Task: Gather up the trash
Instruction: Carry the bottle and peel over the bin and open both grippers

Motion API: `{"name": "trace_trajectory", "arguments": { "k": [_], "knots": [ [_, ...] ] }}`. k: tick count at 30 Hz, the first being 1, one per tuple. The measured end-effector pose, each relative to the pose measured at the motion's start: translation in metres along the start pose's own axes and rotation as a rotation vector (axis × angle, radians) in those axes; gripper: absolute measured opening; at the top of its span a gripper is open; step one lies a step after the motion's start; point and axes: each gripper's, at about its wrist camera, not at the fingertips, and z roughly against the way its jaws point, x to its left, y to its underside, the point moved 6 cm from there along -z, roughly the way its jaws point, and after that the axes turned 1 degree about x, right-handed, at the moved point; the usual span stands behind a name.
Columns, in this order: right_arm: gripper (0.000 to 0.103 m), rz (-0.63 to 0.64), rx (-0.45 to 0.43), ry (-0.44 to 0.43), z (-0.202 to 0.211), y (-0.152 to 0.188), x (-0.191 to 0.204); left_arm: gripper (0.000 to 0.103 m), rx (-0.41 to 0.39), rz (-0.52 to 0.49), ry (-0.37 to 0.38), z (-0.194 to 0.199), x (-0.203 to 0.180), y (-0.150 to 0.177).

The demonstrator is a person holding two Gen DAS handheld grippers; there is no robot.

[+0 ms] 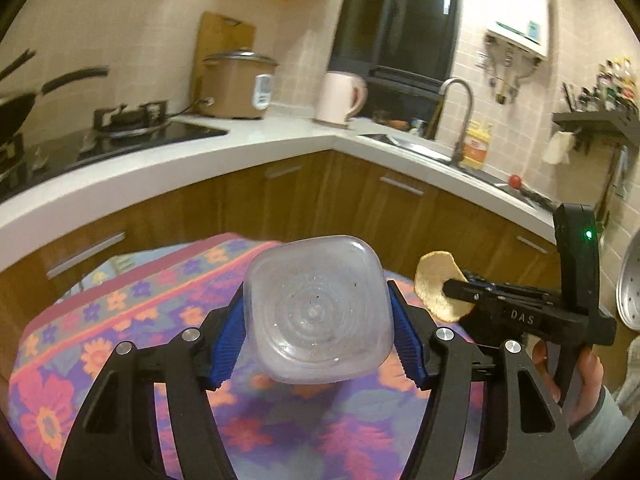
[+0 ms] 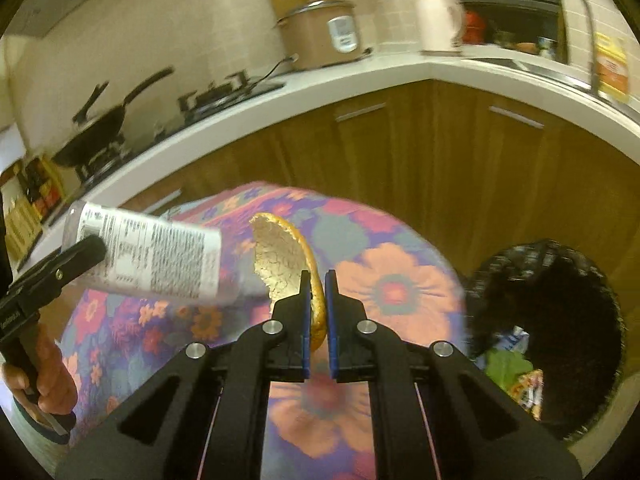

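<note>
My left gripper (image 1: 318, 312) is shut on a clear plastic bottle (image 1: 318, 312), held sideways above the flowered table; I see its square base end-on. In the right wrist view the bottle (image 2: 152, 256) shows its white printed label, with the left gripper (image 2: 86, 254) clamped on it. My right gripper (image 2: 318, 280) is shut on a piece of orange peel (image 2: 280, 260), pith facing left, held above the table. In the left wrist view the peel (image 1: 434, 284) sits at the right gripper's tip (image 1: 452, 286), just right of the bottle.
The flowered tablecloth (image 2: 392, 284) covers the table below. A black-lined trash bin (image 2: 560, 320) with some wrappers inside stands on the floor at the right. Wooden cabinets and a white counter (image 1: 200, 152) with stove, rice cooker, kettle and sink lie behind.
</note>
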Motion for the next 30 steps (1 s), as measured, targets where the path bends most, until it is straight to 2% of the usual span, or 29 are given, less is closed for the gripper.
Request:
{"name": "trace_trajectory", "arguments": {
  "k": [7,18,26,30],
  "knots": [
    [0.004,-0.112,-0.059,0.069,0.044,0.002,-0.075,0.061,-0.019,-0.069,0.090,-0.009,-0.073,-0.016],
    [0.004,-0.303,-0.038,0.191,0.062,0.033,-0.194,0.061,-0.014,-0.175,0.230,-0.062,-0.189,-0.035],
    [0.005,-0.352,0.056,0.270,0.040,0.062,-0.233,0.061,0.099,-0.178,0.288,-0.132,-0.232,-0.011],
    [0.005,-0.394,0.107,0.266,0.026,0.073,-0.248,0.062,0.159,-0.156,0.293,-0.160,-0.239,0.004]
  ]
}}
